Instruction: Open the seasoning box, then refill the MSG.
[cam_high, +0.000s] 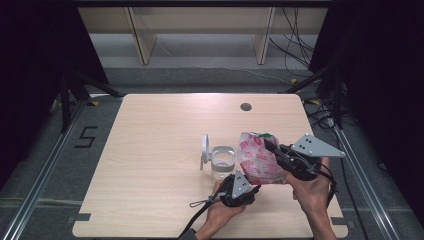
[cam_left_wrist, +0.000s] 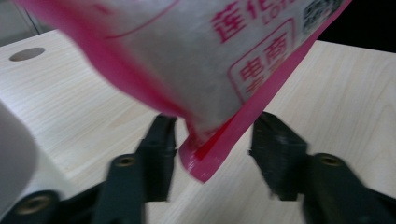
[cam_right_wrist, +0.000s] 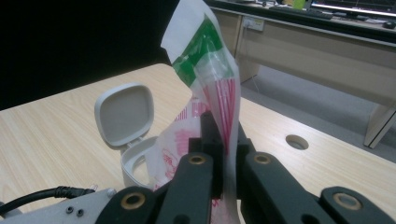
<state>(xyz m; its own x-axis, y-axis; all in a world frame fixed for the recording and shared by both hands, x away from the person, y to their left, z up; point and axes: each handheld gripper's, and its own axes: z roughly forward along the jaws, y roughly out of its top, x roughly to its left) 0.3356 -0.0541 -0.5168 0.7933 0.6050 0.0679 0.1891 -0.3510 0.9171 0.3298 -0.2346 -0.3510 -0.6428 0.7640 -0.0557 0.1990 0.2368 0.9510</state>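
Note:
A pink and white printed plastic bag (cam_high: 257, 157) with a green strip at its top is held up over the table's right front. My right gripper (cam_high: 270, 146) is shut on its upper edge; in the right gripper view the jaws (cam_right_wrist: 219, 135) pinch the bag (cam_right_wrist: 210, 70) flat. My left gripper (cam_high: 254, 189) sits below the bag, jaws apart, with the bag's pink bottom corner (cam_left_wrist: 205, 158) hanging between them (cam_left_wrist: 212, 149); the right-hand jaw stands off it. Beside the bag a clear container (cam_high: 222, 162) stands with its white flip lid (cam_high: 205, 147) open.
The light wooden table (cam_high: 160, 150) has a round cable hole (cam_high: 245, 106) near its far edge. The container (cam_right_wrist: 135, 163) and its raised lid (cam_right_wrist: 125, 113) stand close to the bag's left side. Shelving and cables lie beyond the table.

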